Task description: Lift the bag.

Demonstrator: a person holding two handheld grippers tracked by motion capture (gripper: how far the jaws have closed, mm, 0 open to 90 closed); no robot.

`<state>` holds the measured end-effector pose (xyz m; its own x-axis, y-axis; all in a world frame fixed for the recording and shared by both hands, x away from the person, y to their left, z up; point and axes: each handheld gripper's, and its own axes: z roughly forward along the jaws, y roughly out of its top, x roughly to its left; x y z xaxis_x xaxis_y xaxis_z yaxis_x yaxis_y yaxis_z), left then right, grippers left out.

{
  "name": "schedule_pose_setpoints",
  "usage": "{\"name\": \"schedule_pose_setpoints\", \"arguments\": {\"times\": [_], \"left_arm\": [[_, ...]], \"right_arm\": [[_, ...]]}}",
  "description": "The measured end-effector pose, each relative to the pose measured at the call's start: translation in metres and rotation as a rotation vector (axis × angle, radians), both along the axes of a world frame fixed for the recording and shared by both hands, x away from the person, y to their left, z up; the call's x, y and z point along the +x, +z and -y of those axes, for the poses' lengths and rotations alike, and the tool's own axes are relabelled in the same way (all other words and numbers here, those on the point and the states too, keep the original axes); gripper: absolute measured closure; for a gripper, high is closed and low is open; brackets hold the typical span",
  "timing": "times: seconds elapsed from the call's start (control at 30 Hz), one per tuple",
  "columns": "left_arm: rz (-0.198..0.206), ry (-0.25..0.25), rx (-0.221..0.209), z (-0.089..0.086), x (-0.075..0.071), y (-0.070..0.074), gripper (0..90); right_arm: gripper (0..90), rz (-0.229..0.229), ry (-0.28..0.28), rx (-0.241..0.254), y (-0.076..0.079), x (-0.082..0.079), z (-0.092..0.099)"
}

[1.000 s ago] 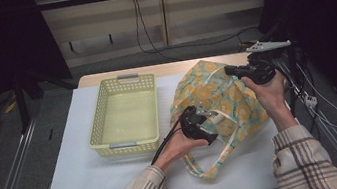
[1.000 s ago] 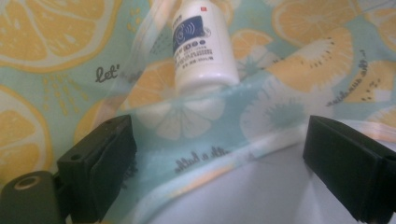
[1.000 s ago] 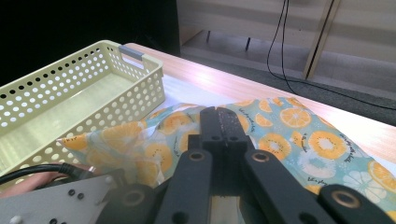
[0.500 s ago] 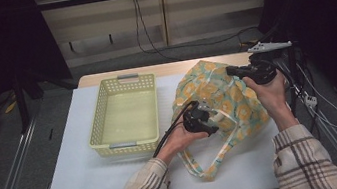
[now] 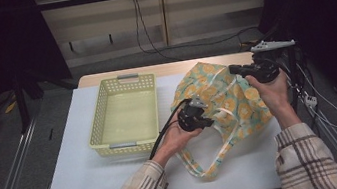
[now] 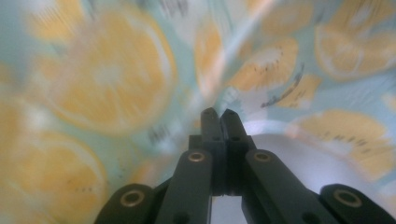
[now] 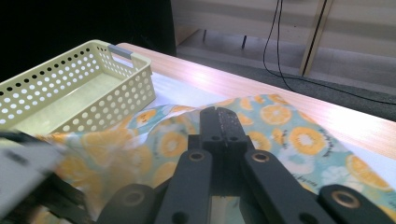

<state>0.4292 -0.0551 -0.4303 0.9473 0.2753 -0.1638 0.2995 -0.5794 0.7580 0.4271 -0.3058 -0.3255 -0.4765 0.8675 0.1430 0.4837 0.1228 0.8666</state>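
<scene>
From the high view, my left gripper (image 5: 199, 116) has pushed further in toward the orange-print bag (image 5: 227, 97) than it was a moment ago; it was at the bag's near edge beside the pale handles, and now it sits against the cloth, with the loop of the handles (image 5: 206, 162) trailing toward me on the white sheet. My right gripper (image 5: 246, 68) has kept its place at the bag's far right corner, lifted above the bench (image 5: 103, 78). The yellow basket (image 5: 123, 112) lies apart to the left, empty. In the left gripper view my jaws are pressed together, tips meeting, with the blurred orange cloth (image 6: 107, 84) close all around; I cannot tell whether a fold is caught between them. In the right gripper view my jaws are likewise closed, tips level with the bag's upper edge (image 7: 280, 126); whether they pinch cloth I cannot tell either. The basket (image 7: 70, 93) shows beyond. I judge that I am working to spread the bag's mouth, and the left hand's advance suggests it is seeking the near rim.
</scene>
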Motion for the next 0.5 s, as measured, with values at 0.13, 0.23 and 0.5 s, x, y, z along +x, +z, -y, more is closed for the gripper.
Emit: {"name": "schedule_pose_setpoints", "arguments": {"times": [0.13, 0.23, 0.5], "left_arm": [[0.028, 0.012, -0.096, -0.017, -0.007, 0.032, 90.0], [0.075, 0.023, -0.151, -0.03, -0.014, 0.061, 90.0], [0.183, 0.038, -0.3, -0.062, -0.028, 0.144, 90.0]], "right_arm": [[90.0, 0.012, -0.001, -0.003, 0.005, 0.0, 0.001], [90.0, 0.028, -0.008, -0.003, 0.014, -0.002, 0.002], [90.0, 0.089, -0.043, -0.009, 0.045, -0.004, 0.011]]}}
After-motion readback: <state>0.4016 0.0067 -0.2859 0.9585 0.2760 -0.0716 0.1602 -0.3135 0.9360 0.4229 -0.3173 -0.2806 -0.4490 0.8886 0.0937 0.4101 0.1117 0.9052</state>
